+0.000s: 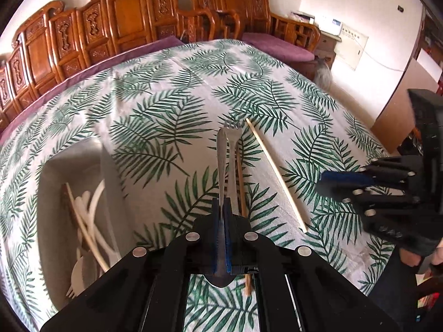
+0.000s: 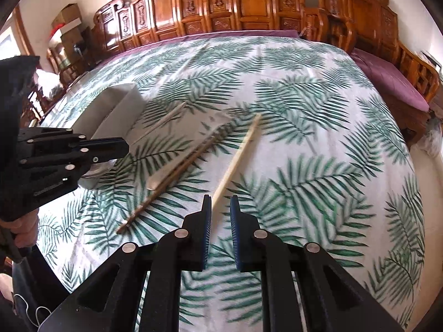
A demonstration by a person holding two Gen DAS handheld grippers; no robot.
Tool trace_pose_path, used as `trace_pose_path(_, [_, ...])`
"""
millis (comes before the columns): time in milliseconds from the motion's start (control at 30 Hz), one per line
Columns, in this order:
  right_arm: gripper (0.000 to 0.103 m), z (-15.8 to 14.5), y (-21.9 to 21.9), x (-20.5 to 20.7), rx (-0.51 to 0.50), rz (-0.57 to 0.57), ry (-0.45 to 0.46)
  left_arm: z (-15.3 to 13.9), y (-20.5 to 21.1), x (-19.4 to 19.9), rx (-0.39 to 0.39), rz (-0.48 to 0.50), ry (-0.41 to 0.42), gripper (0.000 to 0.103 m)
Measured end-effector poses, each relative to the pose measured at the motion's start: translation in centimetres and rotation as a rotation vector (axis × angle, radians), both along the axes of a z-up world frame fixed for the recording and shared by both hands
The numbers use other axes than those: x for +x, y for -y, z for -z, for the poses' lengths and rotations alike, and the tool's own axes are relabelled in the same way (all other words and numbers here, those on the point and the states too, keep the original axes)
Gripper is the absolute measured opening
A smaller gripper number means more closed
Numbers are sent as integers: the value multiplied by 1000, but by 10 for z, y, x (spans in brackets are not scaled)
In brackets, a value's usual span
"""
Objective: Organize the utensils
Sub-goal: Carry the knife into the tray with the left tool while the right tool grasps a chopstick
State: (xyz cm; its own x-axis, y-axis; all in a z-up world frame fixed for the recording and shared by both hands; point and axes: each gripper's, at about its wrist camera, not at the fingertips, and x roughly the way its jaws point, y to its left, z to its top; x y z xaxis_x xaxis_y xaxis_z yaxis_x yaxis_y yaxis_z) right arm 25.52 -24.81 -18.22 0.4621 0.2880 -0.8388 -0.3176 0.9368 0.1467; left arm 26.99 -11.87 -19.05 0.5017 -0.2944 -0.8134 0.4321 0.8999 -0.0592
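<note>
My left gripper [image 1: 221, 207] is shut on a metal utensil handle [image 1: 221, 160] and holds it above the leaf-print tablecloth. Under it lie a metal fork [image 1: 233, 144] and a brown chopstick [image 1: 240, 182]. A pale chopstick [image 1: 275, 174] lies to the right; in the right wrist view the pale chopstick [image 2: 238, 155] runs up to my open right gripper [image 2: 220, 207], its near end between the fingertips. The brown chopstick [image 2: 169, 179] and fork [image 2: 218, 132] lie left of it. The held utensil [image 2: 163, 121] sticks out of the left gripper [image 2: 121, 149].
A white bin [image 1: 47, 193] at the left holds white plastic utensils [image 1: 91, 210] and chopsticks; it also shows in the right wrist view [image 2: 116, 105]. Carved wooden benches [image 1: 110, 22] with purple cushions [image 2: 387, 77] stand along the table's far and right sides.
</note>
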Motion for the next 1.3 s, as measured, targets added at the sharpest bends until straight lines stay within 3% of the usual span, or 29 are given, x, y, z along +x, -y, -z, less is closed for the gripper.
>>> trace_pose_path(167, [15, 5, -22, 10, -56, -7, 16, -9, -13, -10, -9, -8, 20, 2])
trace_pose_path(700, [15, 38, -24, 45, -172, 28, -64, -41, -65, -23, -61, -71, 85, 2])
trace_pose_path(800, [9, 39, -22, 46, -176, 36, -65, -43, -80, -20, -60, -99, 90, 2])
trace_pose_path(1067, [6, 32, -9, 38, -198, 78, -55, -41, -125, -5, -63, -178, 95, 2])
trace_pose_path(1300, [6, 10, -11, 28, -210, 69, 15, -17, -159, 9, -62, -243, 54, 2])
